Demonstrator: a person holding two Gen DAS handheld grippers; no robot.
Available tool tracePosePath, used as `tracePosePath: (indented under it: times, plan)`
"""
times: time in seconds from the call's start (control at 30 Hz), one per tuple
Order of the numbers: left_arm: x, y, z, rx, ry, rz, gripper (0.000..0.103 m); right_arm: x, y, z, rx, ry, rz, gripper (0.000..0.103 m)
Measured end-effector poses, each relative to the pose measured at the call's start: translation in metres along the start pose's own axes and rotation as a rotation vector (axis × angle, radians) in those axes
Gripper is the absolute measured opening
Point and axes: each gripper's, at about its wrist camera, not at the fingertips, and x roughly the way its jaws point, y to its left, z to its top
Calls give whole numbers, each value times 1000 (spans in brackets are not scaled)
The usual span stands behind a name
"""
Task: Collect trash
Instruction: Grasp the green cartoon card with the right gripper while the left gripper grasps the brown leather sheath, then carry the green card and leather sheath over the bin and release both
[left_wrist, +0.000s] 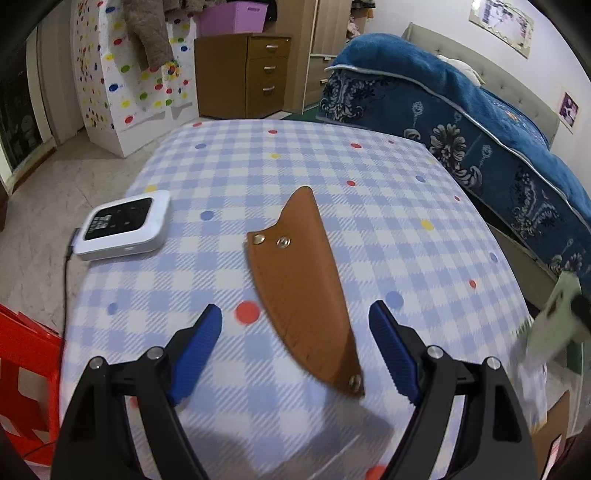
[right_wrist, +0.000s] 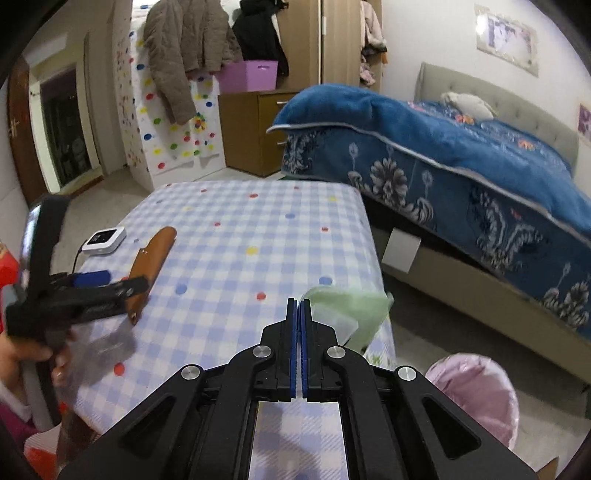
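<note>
A brown leather knife sheath (left_wrist: 306, 288) lies on the blue checked tablecloth (left_wrist: 332, 166). My left gripper (left_wrist: 295, 314) hovers just above it, open, with one blue pad on each side of the sheath and neither touching it. In the right wrist view the same sheath (right_wrist: 155, 251) shows under the left gripper (right_wrist: 125, 280), held by a person's hand (right_wrist: 22, 354). My right gripper (right_wrist: 299, 304) is shut on a pale green wrapper (right_wrist: 351, 310), lifted near the table's right edge. That wrapper (left_wrist: 554, 317) appears blurred at the right of the left wrist view.
A pink-lined waste bin (right_wrist: 476, 391) stands on the floor beside the table's right edge. A white device with a dark screen (left_wrist: 123, 225) and its cable sits at the table's left. A red stool (left_wrist: 26, 354) is at the left; a bed with a blue blanket (right_wrist: 461, 155) is at the right.
</note>
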Motion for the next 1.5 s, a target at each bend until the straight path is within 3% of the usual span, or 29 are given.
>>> tracePosePath:
  times: [0.27,0.43,0.67,0.87,1.1,1.5]
  plan:
    - [23,-10,19,15,-7,93,75,-1,2,-9,46,6,51,1]
    - [17,-17,13,65,-4,110,55,-2,2,-9,48,6,53,1]
    - [-19,-18,-23,54,27,-70,54,-16,1,-18,55,10,70,1]
    - [-67,-47,-56,86,8,-213,54,-46,-10,-28,63,-7,66,1]
    - [-98,-109,-73,219,-28,-324,54,-94,-53,-47,160,-33,38,1]
    - [-89,-237,-88,413,17,-490,54,-126,-142,-93,311,-18,-104,1]
